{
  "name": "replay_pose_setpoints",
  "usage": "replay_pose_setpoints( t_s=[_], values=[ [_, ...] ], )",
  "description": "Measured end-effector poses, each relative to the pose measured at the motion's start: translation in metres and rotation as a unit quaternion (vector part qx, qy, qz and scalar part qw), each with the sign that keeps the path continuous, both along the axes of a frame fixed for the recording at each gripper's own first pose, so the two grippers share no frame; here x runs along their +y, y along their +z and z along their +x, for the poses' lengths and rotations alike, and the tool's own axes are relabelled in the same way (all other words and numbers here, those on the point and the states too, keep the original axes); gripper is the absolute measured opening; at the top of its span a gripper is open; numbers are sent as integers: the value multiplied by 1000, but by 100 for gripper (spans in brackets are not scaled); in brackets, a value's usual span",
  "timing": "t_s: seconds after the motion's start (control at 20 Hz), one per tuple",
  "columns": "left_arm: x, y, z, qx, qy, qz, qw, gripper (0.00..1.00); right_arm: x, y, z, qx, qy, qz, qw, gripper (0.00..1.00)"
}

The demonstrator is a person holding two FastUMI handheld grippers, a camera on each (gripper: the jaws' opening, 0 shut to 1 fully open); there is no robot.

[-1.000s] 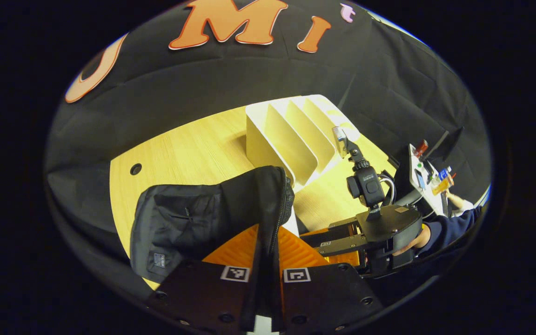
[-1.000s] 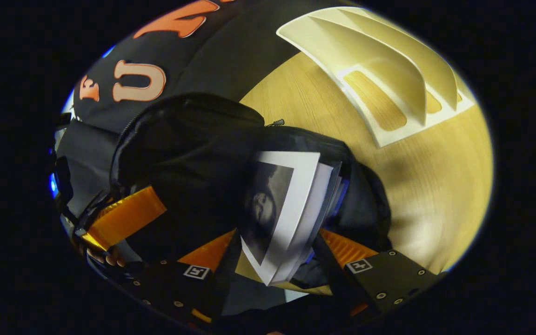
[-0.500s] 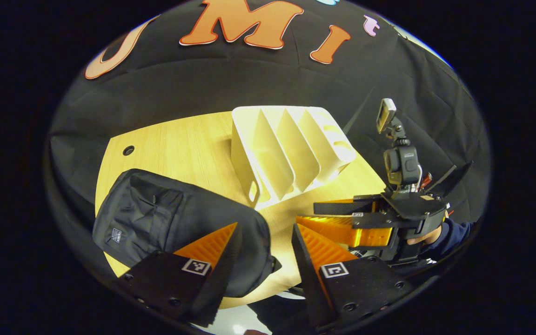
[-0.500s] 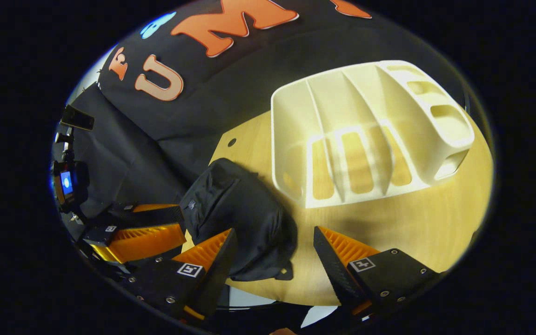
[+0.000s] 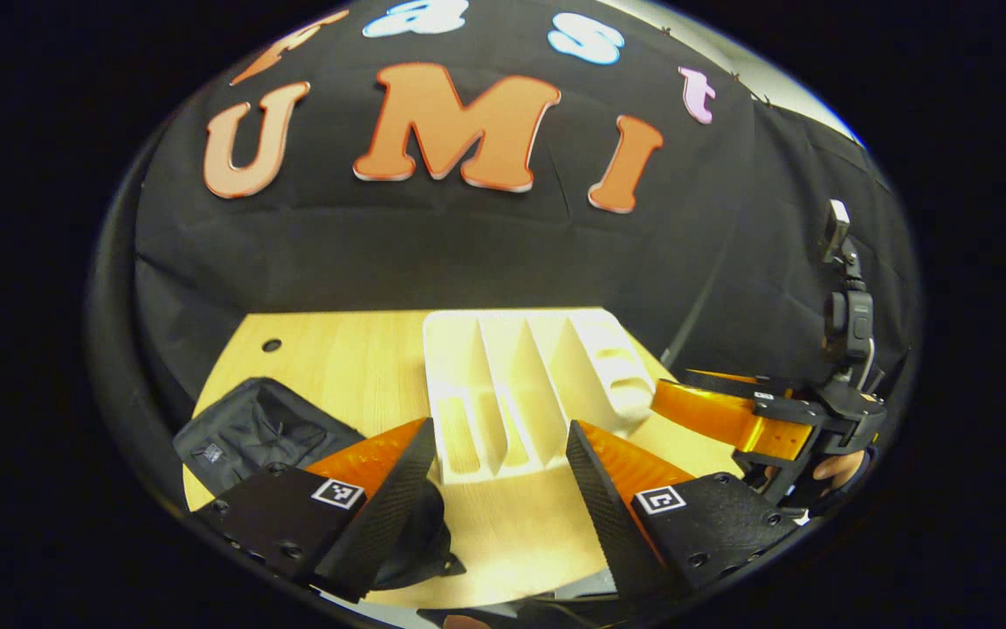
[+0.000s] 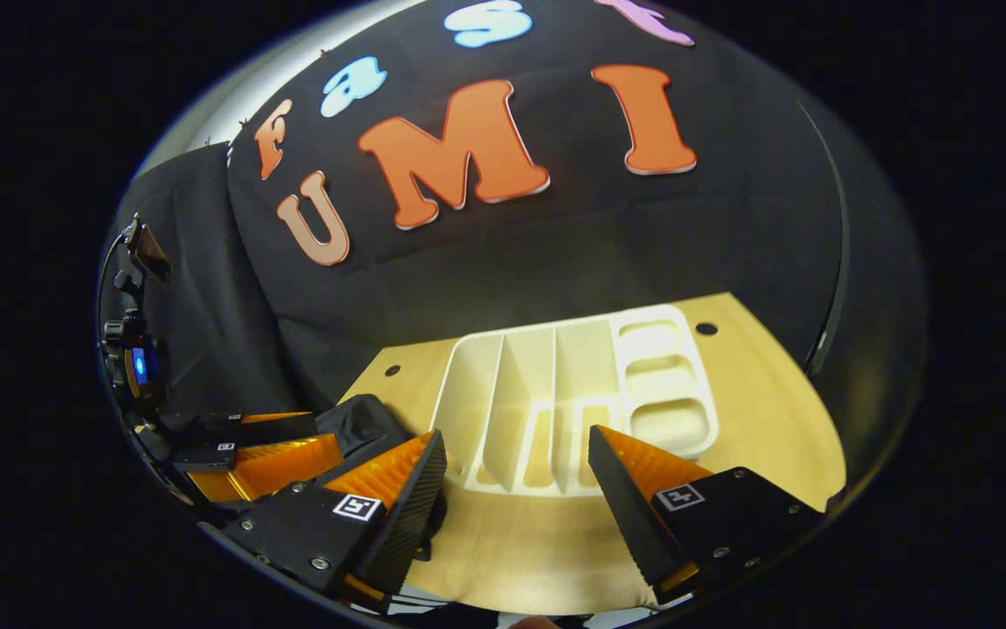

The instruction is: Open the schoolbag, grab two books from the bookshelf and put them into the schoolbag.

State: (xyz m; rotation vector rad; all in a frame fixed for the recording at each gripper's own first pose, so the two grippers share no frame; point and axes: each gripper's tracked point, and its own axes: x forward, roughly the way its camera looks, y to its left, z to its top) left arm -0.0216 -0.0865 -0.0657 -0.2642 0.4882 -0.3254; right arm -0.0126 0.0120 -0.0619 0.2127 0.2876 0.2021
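The black schoolbag (image 5: 258, 428) lies flat at the left of the wooden table (image 5: 346, 376), its near end behind my left gripper's fingers; in the right gripper view the schoolbag (image 6: 368, 419) peeks out at the left. The white bookshelf (image 5: 520, 384) stands mid-table with its slots bare, and the bookshelf (image 6: 573, 393) looks the same from the right. No book is visible. My left gripper (image 5: 499, 476) is open and holds nothing, pulled back above the table's near edge. My right gripper (image 6: 516, 485) is open too. Farther off I see the right gripper (image 5: 756, 419) and the left gripper (image 6: 250, 454).
A hand (image 5: 839, 467) holds the right gripper's handle at the far right of the left gripper view. Small round holes (image 6: 706, 328) mark the tabletop's far corners. Bare wood (image 6: 756, 411) spreads to the right of the bookshelf. Black cloth backs the table.
A second ago my left gripper gripped the bag's opening while a book went in. Both grippers have since let go, opened and drawn back and up; the bag now lies flat.
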Motion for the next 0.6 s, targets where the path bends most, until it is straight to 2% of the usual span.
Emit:
replay_pose_setpoints(
  t_s=[0.1, 0.3, 0.45, 0.6],
  values=[
    [-1, 22, 1, -40, 38, -3, 998, 97, -23, 26, -8, -39, -8, -26, 999, 98],
    [5, 60, -2, -125, 94, -51, 986, 96, -48, 65, -31, -110, 2, -68, 992, 98],
    [12, 78, -8, -188, 127, -45, 973, 97, -50, 89, -40, -150, 6, -78, 986, 98],
    [19, 91, -16, -220, 144, -23, 965, 96, -48, 103, -49, -176, 6, -84, 981, 98]
  ],
)
